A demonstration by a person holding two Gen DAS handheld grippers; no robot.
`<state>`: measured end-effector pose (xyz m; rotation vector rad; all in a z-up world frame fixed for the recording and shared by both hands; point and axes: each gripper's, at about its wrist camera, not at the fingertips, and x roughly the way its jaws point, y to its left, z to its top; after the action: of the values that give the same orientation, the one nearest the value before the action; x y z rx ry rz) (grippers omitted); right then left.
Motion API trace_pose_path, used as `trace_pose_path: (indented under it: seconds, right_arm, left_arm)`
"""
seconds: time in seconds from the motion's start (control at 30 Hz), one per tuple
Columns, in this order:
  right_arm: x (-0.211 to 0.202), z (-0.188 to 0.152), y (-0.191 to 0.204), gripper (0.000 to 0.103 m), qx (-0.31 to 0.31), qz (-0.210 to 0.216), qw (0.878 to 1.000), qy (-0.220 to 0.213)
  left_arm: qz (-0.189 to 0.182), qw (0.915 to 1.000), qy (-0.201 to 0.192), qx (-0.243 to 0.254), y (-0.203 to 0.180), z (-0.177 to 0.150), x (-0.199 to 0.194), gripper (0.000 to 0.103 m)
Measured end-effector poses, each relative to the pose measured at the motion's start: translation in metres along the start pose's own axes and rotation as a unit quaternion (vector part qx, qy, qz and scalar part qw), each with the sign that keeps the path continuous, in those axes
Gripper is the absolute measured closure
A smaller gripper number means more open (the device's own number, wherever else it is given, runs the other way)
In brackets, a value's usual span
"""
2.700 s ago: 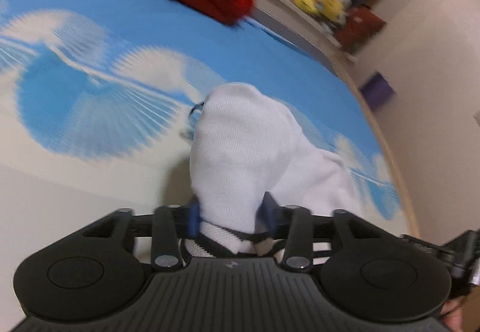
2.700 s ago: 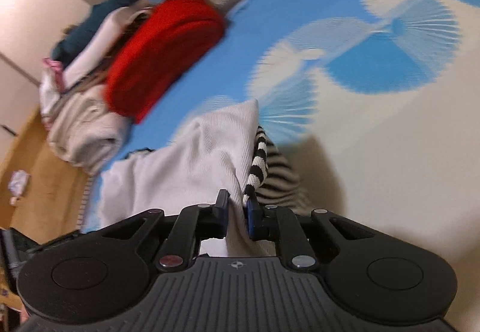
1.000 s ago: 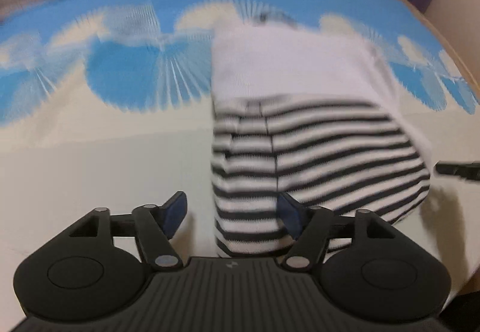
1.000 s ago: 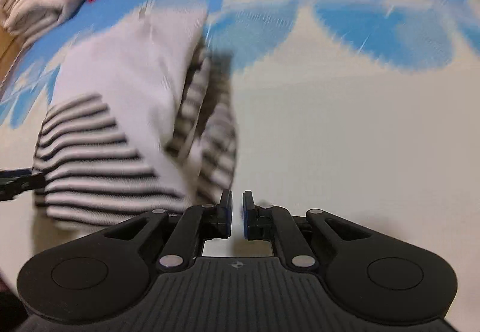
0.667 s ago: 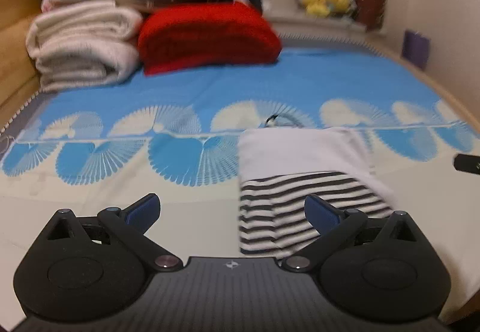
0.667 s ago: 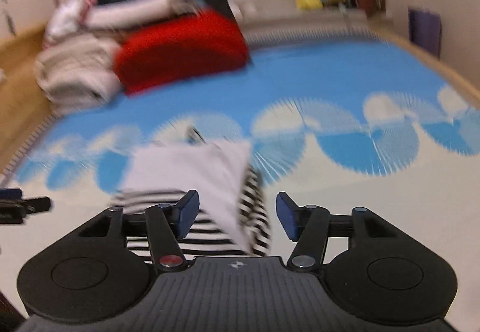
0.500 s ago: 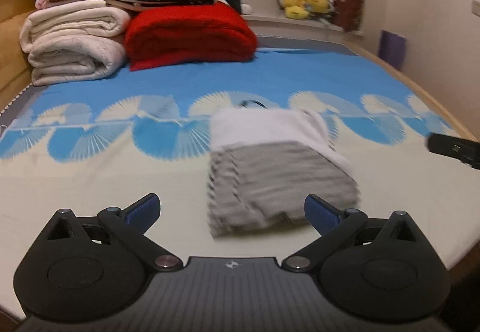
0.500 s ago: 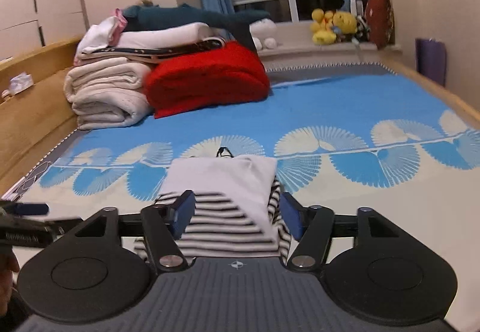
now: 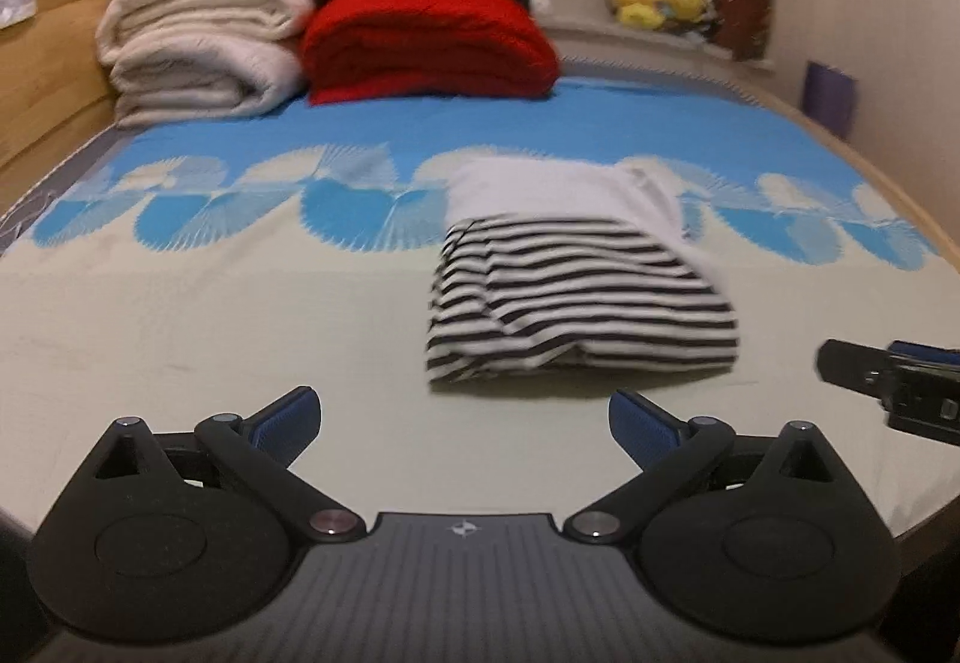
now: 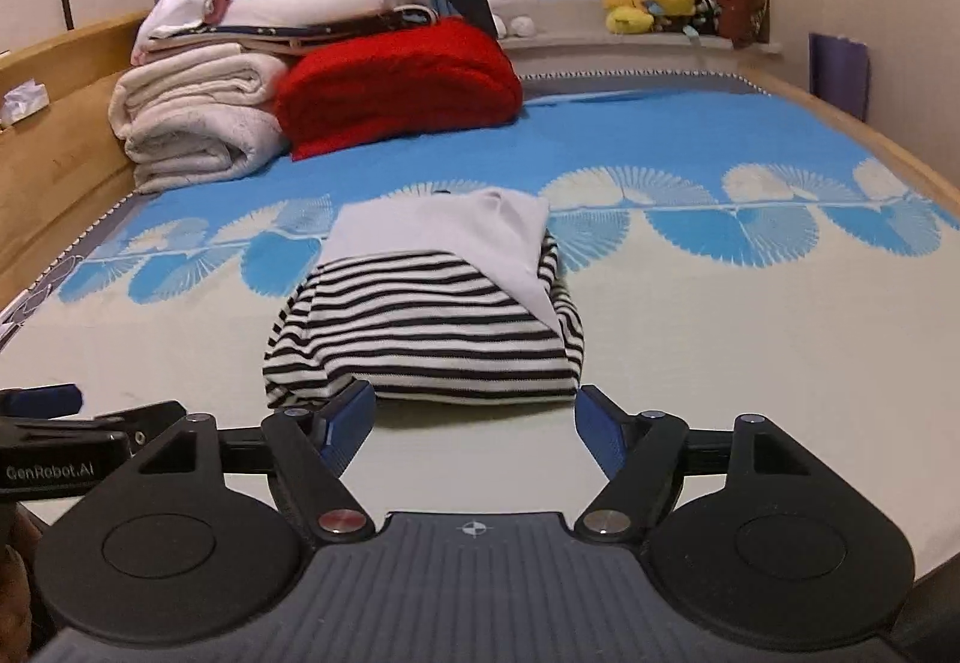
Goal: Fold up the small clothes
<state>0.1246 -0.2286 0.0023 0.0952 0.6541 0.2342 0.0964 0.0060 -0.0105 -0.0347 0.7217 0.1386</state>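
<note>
Garment count: one folded striped garment on the bed, near centre. Two grippers, left gripper and right gripper, both spread wide, empty. Far left: one red blanket, two cream rolled blankets.

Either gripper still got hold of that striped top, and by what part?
Nothing is held. The left gripper and right gripper are both open, fingers spread and empty, short of the folded striped top, which lies on the bed.

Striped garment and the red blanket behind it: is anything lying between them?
No, only bare blue bedsheet separates the striped garment from the red blanket, clearest in the right wrist view.
</note>
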Motion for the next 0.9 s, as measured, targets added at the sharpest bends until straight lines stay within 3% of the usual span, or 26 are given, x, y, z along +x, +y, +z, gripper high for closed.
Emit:
trace_pose_path:
  seconds: [0.3, 0.6, 0.9]
  right_arm:
    - [0.0, -0.006, 0.017, 0.023, -0.039, -0.003, 0.999, -0.011]
    - [0.006, -0.001, 0.02, 0.02, -0.024, -0.009, 1.0, -0.017]
    - [0.01, 0.0, 0.032, 0.02, -0.05, 0.0, 0.998, -0.023]
  left_arm:
    - [-0.012, 0.9996, 0.012, -0.021, 0.007, 0.005, 0.006, 0.001]
    - [-0.013, 0.9998, 0.009, -0.012, 0.0, 0.006, 0.01, 0.001]
    - [-0.014, 0.9999, 0.004, -0.007, -0.003, 0.006, 0.013, 0.001]
